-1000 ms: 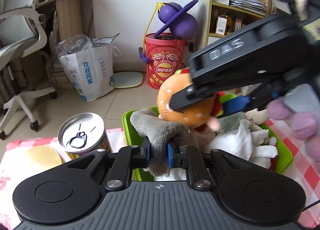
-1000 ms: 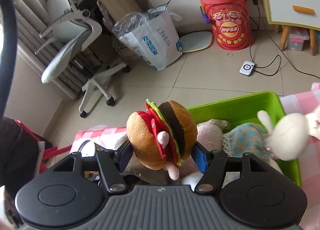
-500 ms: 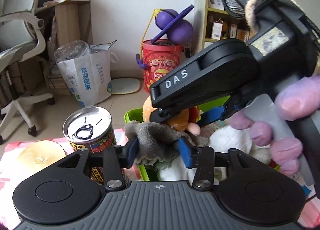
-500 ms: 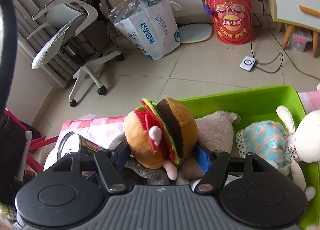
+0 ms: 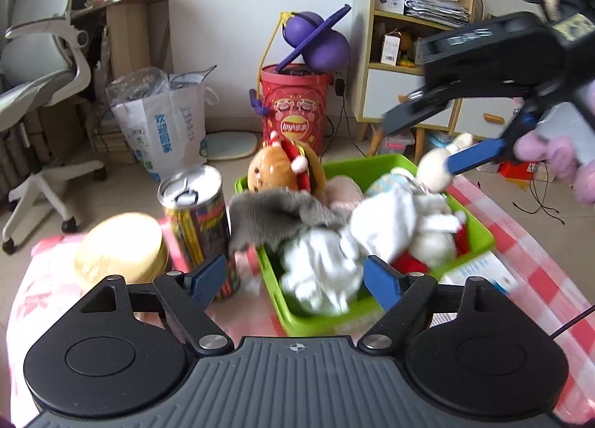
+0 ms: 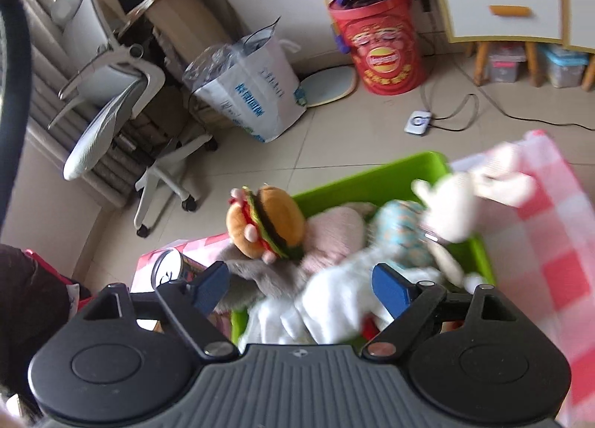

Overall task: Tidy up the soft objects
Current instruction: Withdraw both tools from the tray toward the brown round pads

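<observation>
A green bin (image 5: 479, 230) (image 6: 372, 182) on the checked tablecloth holds several soft toys. A burger plush (image 5: 282, 169) (image 6: 269, 225) rests at its far left corner. A grey plush (image 5: 275, 217) (image 6: 256, 275) drapes over the left rim. White plush (image 5: 372, 238) (image 6: 334, 301) and a bunny in a blue dress (image 6: 420, 227) lie inside. My left gripper (image 5: 293, 281) is open and empty, in front of the bin. My right gripper (image 6: 301, 288) is open and empty above the bin; it also shows in the left wrist view (image 5: 446, 137).
A tall can (image 5: 199, 219) (image 6: 167, 271) stands left of the bin, with a round yellow object (image 5: 119, 251) beside it. Beyond the table are an office chair (image 6: 122, 108), a white bag (image 5: 163, 130), a red barrel (image 5: 293, 108) and a shelf unit (image 5: 420, 56).
My right gripper let go of the burger plush, which now sits in the bin, and pulled up and back. My left gripper opened, released the grey plush and drew back.
</observation>
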